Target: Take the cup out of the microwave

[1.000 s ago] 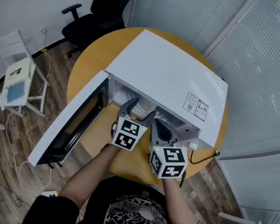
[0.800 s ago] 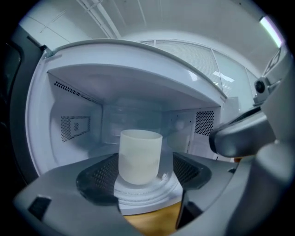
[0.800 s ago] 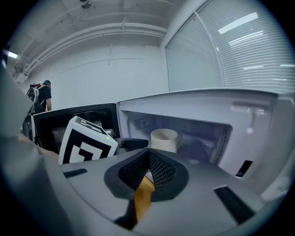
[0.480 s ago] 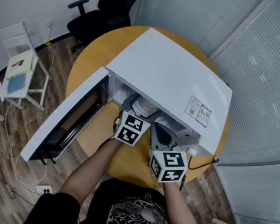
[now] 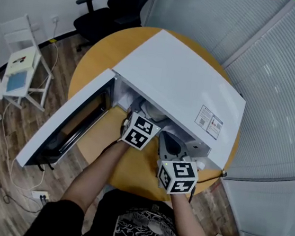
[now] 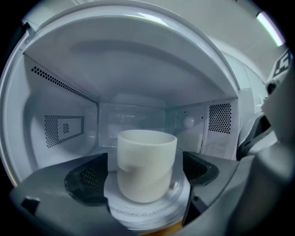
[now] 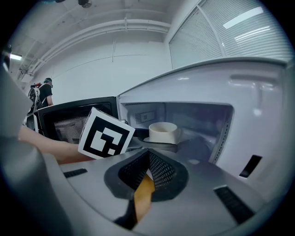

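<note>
A white cup (image 6: 146, 163) stands upright on the glass turntable (image 6: 152, 209) inside the white microwave (image 5: 178, 81), whose door (image 5: 66, 126) hangs wide open to the left. My left gripper (image 6: 145, 179) reaches into the cavity. Its jaws have just been opening and now stand open on either side of the cup, with a gap between each pad and the cup wall. In the head view the left gripper (image 5: 142, 114) is at the opening. My right gripper (image 5: 167, 139) waits just outside, to the right, shut with nothing in it. From there the cup (image 7: 162, 132) shows past the left gripper's marker cube.
The microwave sits on a round wooden table (image 5: 99, 55). A black office chair (image 5: 104, 16) stands behind it and a small white chair (image 5: 19, 72) on the floor to the left. Blinds cover the wall on the right. A person (image 7: 44, 94) stands far off.
My left gripper has pushed deeper into the microwave, so its jaws are now hidden under the top. The right gripper has barely moved.
</note>
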